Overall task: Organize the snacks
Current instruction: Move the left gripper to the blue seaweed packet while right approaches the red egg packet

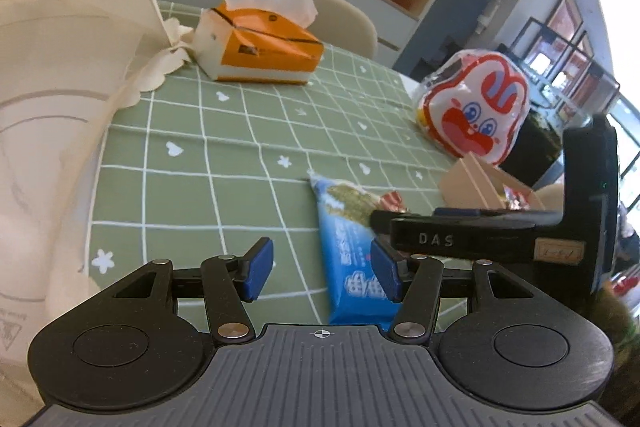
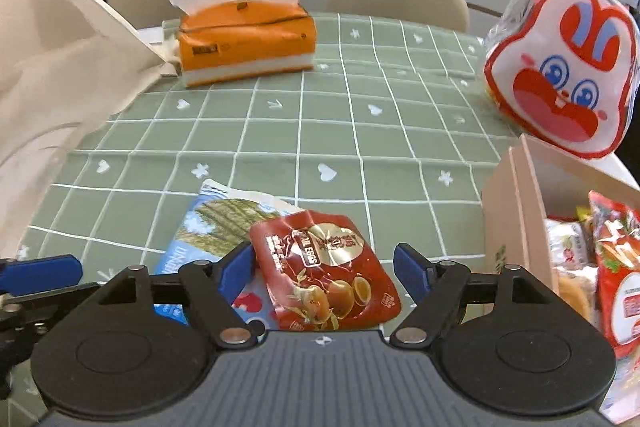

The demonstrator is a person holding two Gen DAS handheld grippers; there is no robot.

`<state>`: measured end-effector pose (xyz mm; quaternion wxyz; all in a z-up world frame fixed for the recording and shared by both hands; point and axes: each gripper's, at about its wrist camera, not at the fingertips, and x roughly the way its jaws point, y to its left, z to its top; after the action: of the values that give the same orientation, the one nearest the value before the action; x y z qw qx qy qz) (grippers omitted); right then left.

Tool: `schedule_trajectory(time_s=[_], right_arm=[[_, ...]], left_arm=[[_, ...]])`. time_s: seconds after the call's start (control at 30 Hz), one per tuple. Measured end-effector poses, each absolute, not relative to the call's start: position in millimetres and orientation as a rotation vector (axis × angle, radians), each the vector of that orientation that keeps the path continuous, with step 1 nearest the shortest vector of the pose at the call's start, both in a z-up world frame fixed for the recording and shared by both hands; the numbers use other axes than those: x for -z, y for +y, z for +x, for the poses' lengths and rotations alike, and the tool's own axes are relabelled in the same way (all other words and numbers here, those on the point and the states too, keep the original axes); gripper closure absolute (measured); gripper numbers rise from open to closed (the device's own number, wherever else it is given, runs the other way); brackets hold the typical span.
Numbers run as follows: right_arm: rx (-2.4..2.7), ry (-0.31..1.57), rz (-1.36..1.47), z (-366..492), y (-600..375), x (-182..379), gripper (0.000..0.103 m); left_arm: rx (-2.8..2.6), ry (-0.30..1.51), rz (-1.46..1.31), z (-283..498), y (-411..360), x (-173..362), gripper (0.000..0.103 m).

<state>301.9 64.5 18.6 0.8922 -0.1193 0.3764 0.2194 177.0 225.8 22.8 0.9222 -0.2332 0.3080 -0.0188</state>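
Snacks partly sorted, by our reading: the cardboard box (image 2: 516,211) at the right of the desk (image 2: 304,131) already holds several packets, while two lie loose on the green checked cloth. The red quail-egg pouch (image 2: 324,271) rests on top of the blue wafer packet (image 2: 208,227), overlapping its near end.

Right claw (image 2: 324,269) stands open, blue pads either side of the red pouch but not pressing it; we see a clear gap on the right, and the left pad sits just beside the pouch's edge. Left claw (image 1: 322,269) is also open and empty, with the blue wafer packet (image 1: 352,251) running under its right pad. The right claw's body crosses close in front of it in the left wrist view.

Risks we note from here:
- Pouch sits on slick film. If the pads close low, they may pinch the blue packet along with it, or skid the pouch off sideways.
- Pouch is crumpled and soft; a grip near one corner could let it swing or slip on the way to the box.
- Both claws crowd the same spot, so a collision is likely if they move together.
- The rabbit-face bag (image 2: 560,67) stands just behind the box and could be knocked over by a careless reach.
- Tissue box (image 2: 244,39) is well apart, no concern.
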Motion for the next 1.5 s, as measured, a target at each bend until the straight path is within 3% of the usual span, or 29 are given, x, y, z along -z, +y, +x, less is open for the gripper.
schedule_trajectory(time_s=[0.1,0.23,0.43,0.87,0.97,1.0,1.1,1.5], right_arm=[[-0.468,0.805,-0.191,301,55,-17,0.027],[-0.485,0.828,-0.119,293,40,-15,0.047],[-0.546,0.805,-0.191,248,25,-15,0.051],[-0.521,0.685,-0.184,167,-51,-8,0.051],[-0.51,0.662,-0.192,161,-62,1,0.043],[-0.504,0.676,-0.191,162,-64,4,0.036],[-0.539,0.679,-0.107,166,-76,1,0.031],[-0.561,0.688,-0.042,168,-85,4,0.028]], left_arm=[[0.022,0.629,-0.48,178,230,-20,0.043],[0.022,0.637,-0.51,179,236,-17,0.043],[0.062,0.642,-0.506,178,229,-18,0.043],[0.026,0.612,-0.412,176,215,-31,0.043],[-0.035,0.628,-0.455,189,220,-26,0.043],[-0.039,0.639,-0.462,194,219,-24,0.043],[-0.025,0.675,-0.437,210,205,-19,0.043],[-0.006,0.705,-0.066,258,116,-11,0.042]])
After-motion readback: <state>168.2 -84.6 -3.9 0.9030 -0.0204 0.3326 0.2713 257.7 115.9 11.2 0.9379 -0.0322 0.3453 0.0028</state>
